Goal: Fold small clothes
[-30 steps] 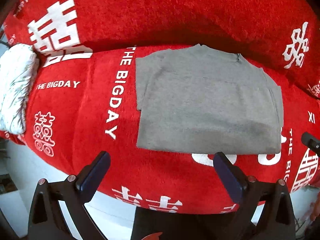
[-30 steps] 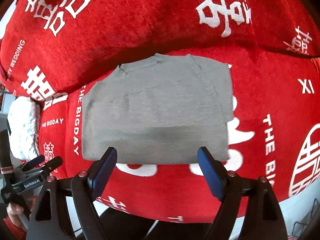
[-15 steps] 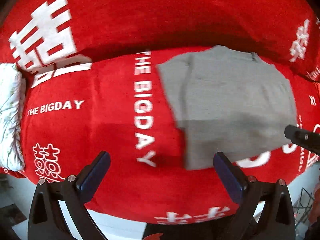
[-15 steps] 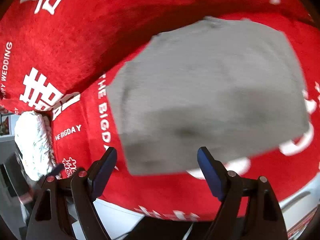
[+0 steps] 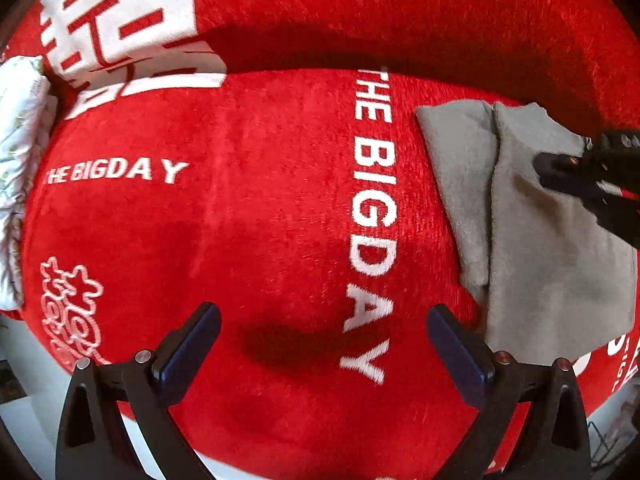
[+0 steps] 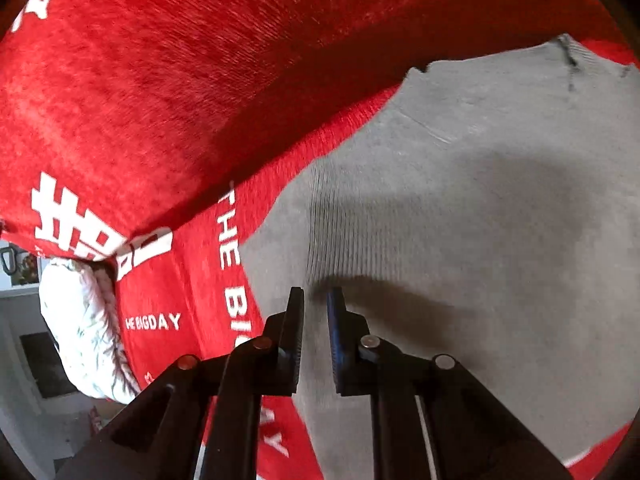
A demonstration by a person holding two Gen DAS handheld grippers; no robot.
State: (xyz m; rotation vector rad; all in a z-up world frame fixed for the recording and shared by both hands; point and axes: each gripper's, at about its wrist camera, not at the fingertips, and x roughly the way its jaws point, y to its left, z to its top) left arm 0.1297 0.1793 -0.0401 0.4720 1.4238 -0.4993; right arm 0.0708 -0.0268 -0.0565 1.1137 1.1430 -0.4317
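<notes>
A folded grey garment [image 5: 536, 240] lies flat on the red printed sofa seat [image 5: 260, 220], at the right of the left wrist view. It fills the right wrist view [image 6: 460, 220]. My left gripper [image 5: 324, 344] is open and empty over bare red fabric, left of the garment. My right gripper [image 6: 315, 312] hovers low over the garment's left part, its jaws nearly closed with a narrow gap, holding nothing. It shows as a dark shape in the left wrist view [image 5: 592, 184] above the garment.
The red sofa backrest [image 6: 180, 80] rises behind the seat. A white patterned cushion [image 5: 20, 160] lies at the seat's left end, also in the right wrist view [image 6: 84, 320]. The seat's front edge drops to a pale floor [image 5: 32, 420].
My left gripper has swung left, off the garment onto bare seat. My right gripper has moved in close over the garment and its jaws have closed from wide open to a narrow gap.
</notes>
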